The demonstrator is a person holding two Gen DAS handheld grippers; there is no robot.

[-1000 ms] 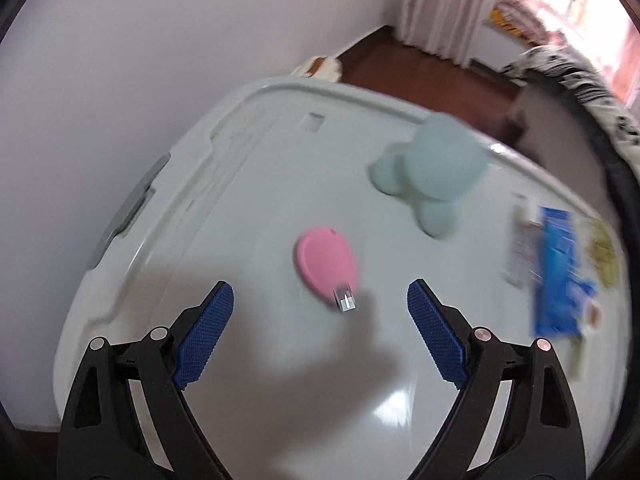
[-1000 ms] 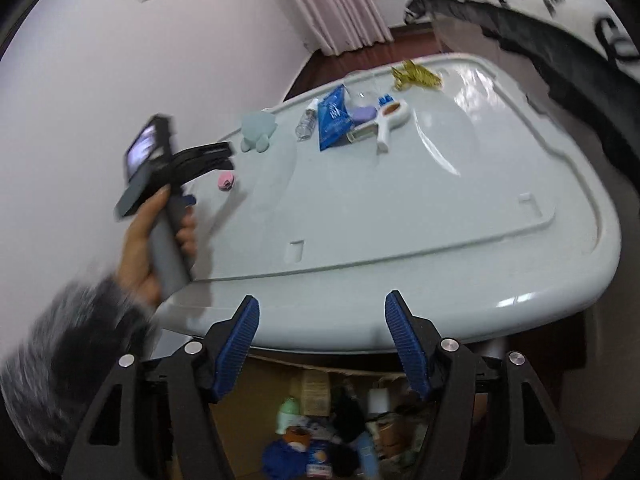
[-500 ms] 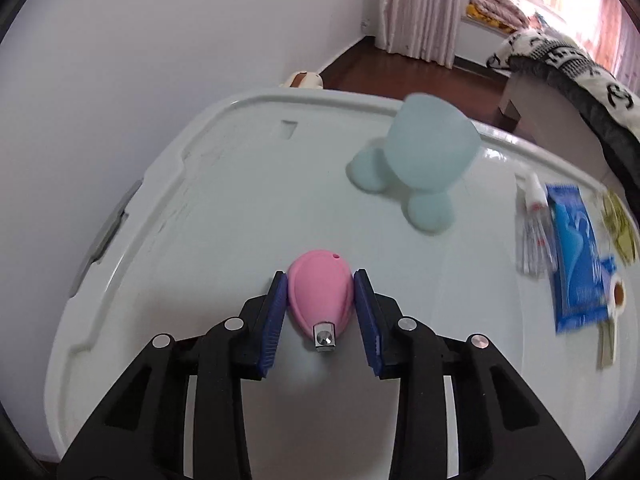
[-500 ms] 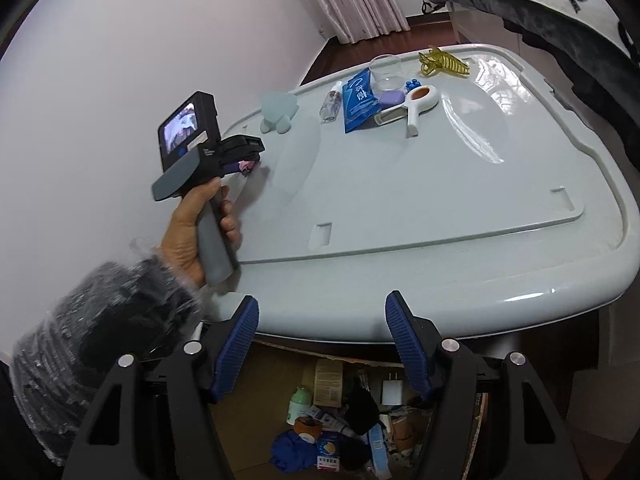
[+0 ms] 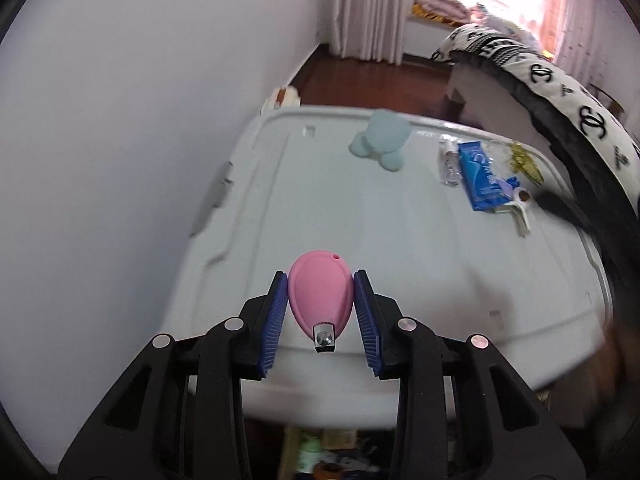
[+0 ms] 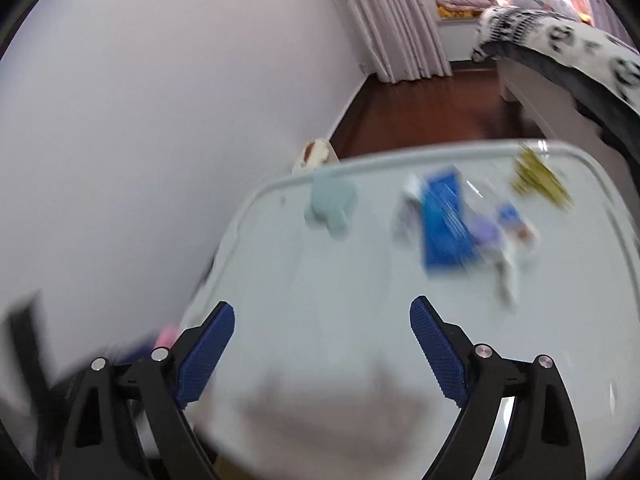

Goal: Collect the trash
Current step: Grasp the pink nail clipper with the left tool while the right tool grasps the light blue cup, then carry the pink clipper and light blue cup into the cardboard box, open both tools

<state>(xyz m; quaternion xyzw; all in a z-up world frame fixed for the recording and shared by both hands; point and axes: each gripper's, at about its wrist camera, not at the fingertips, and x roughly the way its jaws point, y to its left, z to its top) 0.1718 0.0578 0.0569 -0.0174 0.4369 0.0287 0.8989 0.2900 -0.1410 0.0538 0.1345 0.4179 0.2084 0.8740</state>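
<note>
The pale grey plastic lid that serves as the desk fills most of both views, set against a white wall, with dark wooden floor and pink curtains beyond it. A bed with a black-and-white patterned cover runs along the right side.

At the far end of the desk sits a pale blue silicone piece with two round lobes. To its right lies a cluster of small things: a small clear bottle, a blue packet just beside it, a white clip-like tool touching the packet's near corner, and a yellow hair claw nearest the bed. In the right wrist view the same cluster is blurred.

The left gripper is closed on a pink egg-shaped nail clipper; both blue pads press its sides, and its metal tip points back toward the camera. The clipper is held up off the desk, over the near edge. Below that edge, the inside of a box with mixed items shows dimly.

The right gripper hovers over the near part of the desk with its jaws spread wide and nothing between them; they have just been opening further. At the lower left of its view a smear of pink and black shows, too blurred to read clearly.
</note>
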